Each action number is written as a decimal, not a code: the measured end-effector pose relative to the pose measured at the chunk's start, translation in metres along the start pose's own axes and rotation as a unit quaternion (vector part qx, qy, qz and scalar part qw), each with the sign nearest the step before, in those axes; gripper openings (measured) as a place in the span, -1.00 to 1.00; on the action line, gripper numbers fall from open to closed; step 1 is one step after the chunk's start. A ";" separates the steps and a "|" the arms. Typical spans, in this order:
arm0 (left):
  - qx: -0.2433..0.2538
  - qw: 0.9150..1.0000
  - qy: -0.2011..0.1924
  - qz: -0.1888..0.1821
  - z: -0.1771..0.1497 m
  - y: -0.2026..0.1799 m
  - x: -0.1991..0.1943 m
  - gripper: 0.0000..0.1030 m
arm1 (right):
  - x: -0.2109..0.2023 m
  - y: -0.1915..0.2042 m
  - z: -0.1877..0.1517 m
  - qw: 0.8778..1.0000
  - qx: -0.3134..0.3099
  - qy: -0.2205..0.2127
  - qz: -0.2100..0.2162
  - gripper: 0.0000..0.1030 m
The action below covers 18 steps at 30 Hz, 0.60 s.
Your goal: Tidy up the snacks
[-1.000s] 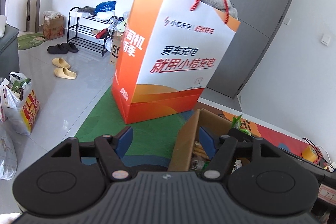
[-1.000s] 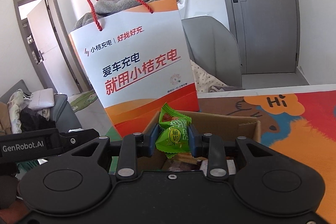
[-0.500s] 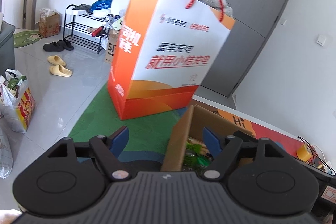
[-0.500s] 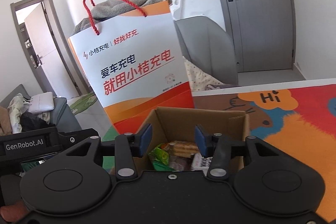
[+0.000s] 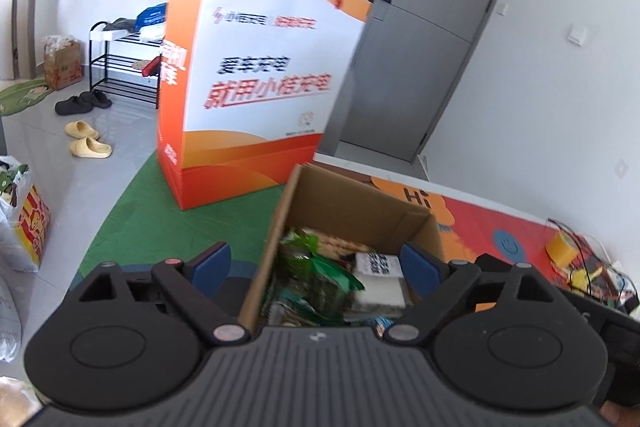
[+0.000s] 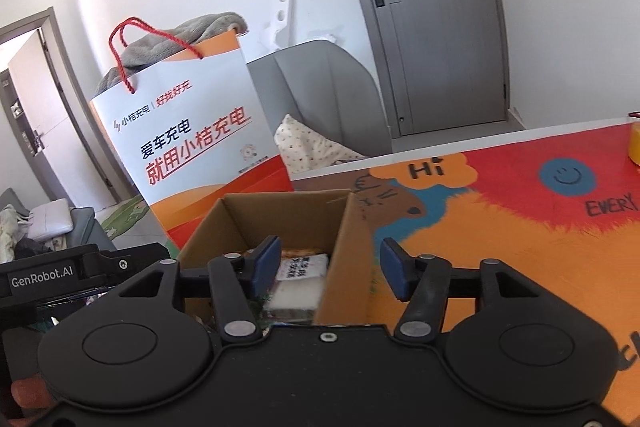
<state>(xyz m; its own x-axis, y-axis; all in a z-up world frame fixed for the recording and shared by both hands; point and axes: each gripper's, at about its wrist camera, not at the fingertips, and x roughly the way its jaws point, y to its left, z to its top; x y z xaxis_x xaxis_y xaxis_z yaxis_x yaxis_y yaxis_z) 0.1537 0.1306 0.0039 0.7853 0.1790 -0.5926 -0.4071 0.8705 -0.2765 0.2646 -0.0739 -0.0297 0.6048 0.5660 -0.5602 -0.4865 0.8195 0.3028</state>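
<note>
An open cardboard box (image 5: 348, 203) stands on the colourful mat and holds several snack packets: green ones (image 5: 320, 275) and a white one (image 5: 380, 267). My left gripper (image 5: 316, 267) is open wide and empty, its jaws straddling the box's left wall. In the right wrist view the box (image 6: 280, 215) sits just ahead; the white packet (image 6: 302, 269) shows inside. My right gripper (image 6: 328, 267) is open and empty, its jaws straddling the box's right wall.
A tall orange and white paper bag (image 5: 256, 95) with a grey blanket stands behind the box. The mat (image 6: 520, 211) stretches to the right. A yellow tape roll (image 5: 562, 251) and cables lie at the far right. A grey chair (image 6: 320, 99) stands behind the table.
My right gripper was shut on a green snack packet above the box; it opened, the packet dropped into the box, and the gripper shifted right. My left gripper moved right over the box.
</note>
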 end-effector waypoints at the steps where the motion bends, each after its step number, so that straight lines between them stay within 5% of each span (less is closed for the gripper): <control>1: 0.006 1.000 0.002 0.000 -0.002 -0.003 0.000 0.81 | -0.004 -0.003 -0.001 1.000 0.002 -0.001 -0.003 0.17; 18: 0.089 0.996 0.016 -0.024 -0.034 -0.047 -0.031 0.95 | -0.075 -0.047 -0.031 0.998 0.037 -0.033 -0.043 0.81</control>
<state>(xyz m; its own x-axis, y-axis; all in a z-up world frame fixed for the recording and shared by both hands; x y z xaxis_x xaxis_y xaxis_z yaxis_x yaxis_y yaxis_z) 0.1324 0.0681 0.0097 0.7855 0.1229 -0.6065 -0.2784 0.9454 -0.1691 0.2225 -0.1580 -0.0255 0.6836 0.4957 -0.5358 -0.3838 0.8685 0.3137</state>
